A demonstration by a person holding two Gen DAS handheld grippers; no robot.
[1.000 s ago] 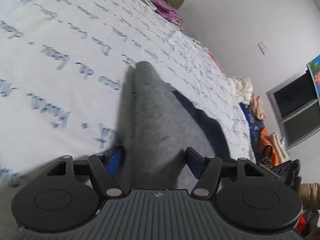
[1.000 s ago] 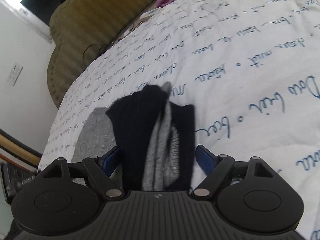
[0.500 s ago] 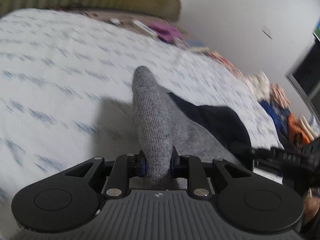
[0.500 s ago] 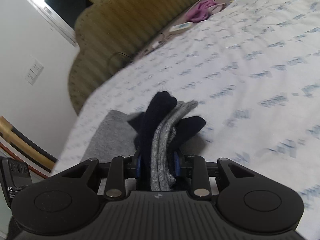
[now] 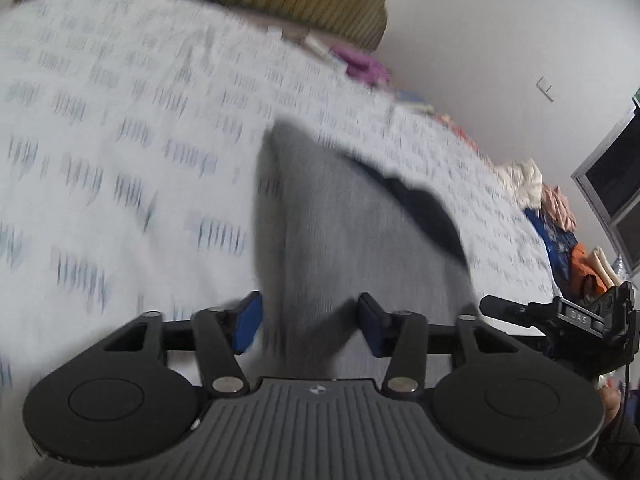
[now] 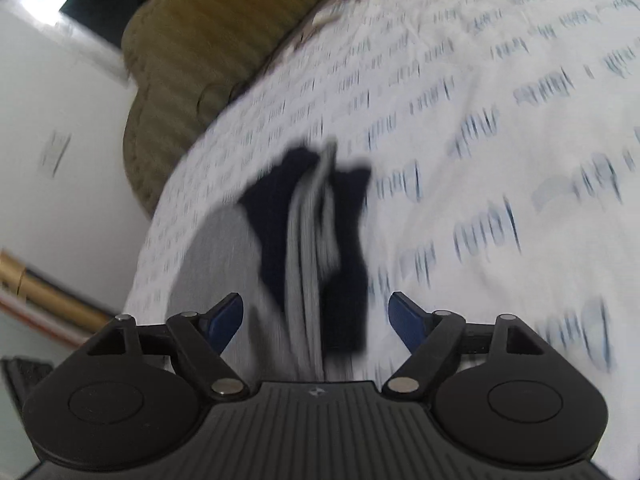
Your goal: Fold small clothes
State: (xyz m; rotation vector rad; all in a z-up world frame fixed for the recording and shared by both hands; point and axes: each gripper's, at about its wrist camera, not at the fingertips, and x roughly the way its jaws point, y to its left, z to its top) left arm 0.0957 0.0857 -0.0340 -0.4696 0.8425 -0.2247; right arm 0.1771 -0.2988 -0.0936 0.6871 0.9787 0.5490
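My left gripper [image 5: 310,324] has its jaws opening, the blue pads standing clear on either side of the grey sock [image 5: 320,232]. The sock runs between them and up toward twelve o'clock in the left wrist view, lying on the white bedspread [image 5: 120,160] printed with blue script. The pads do not press on it. A dark navy piece [image 5: 428,212] lies against the sock's edge at about two o'clock. At three o'clock in that view I can see my other gripper's black body [image 5: 580,316].

My right gripper [image 6: 316,316] also has its jaws opening, wider than the left, with clear space between each blue pad and the cloth. Between them lies the navy-and-grey folded bundle [image 6: 316,240], reaching up toward twelve o'clock; the grey ribbed layers sit sandwiched between navy ones. A flat grey part [image 6: 216,248] spreads out at ten o'clock from the bundle, on the same bedspread [image 6: 500,120].

No basket, box or drawer shows in either view; the clothes lie straight on the bed. An olive ribbed headboard [image 6: 192,48] stands at eleven o'clock in the right wrist view, and a purple cloth [image 5: 364,66] lies by it at one o'clock in the left. A heap of mixed clothes [image 5: 552,216] sits at the bed's far edge at three o'clock. Both views are blurred.
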